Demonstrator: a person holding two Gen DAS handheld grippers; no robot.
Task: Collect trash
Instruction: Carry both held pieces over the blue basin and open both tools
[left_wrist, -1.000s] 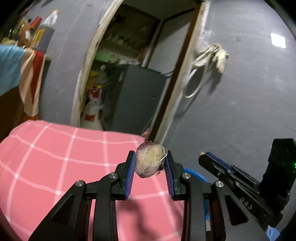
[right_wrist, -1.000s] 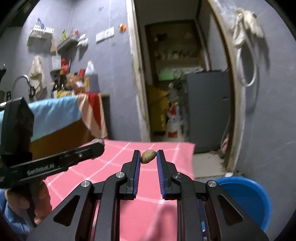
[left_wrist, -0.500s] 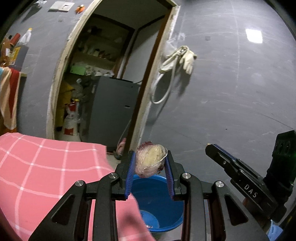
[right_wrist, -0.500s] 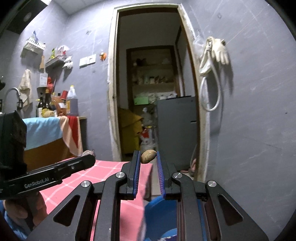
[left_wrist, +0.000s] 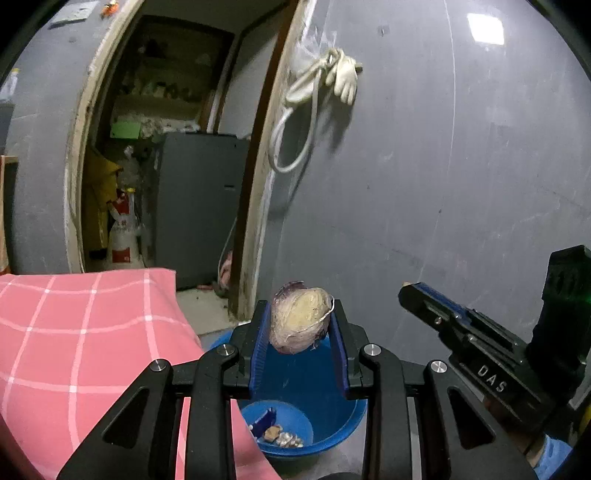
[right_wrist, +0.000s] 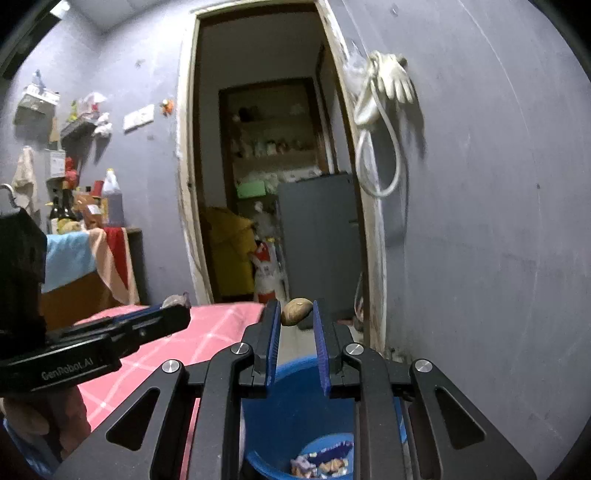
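Blue bucket open-topped, flanked by pink-clothed table and wall.

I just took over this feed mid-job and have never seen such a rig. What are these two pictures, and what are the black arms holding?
No robot here: a person carries hand-held tongs in each hand, each with a camera looking along its fingers. The left camera shows the left tongs gripping an onion scrap; the right tongs pinch a small brown scrap. Both hang over a blue bucket already holding trash, beside a pink checked cloth. Each tool also appears in the other's picture.
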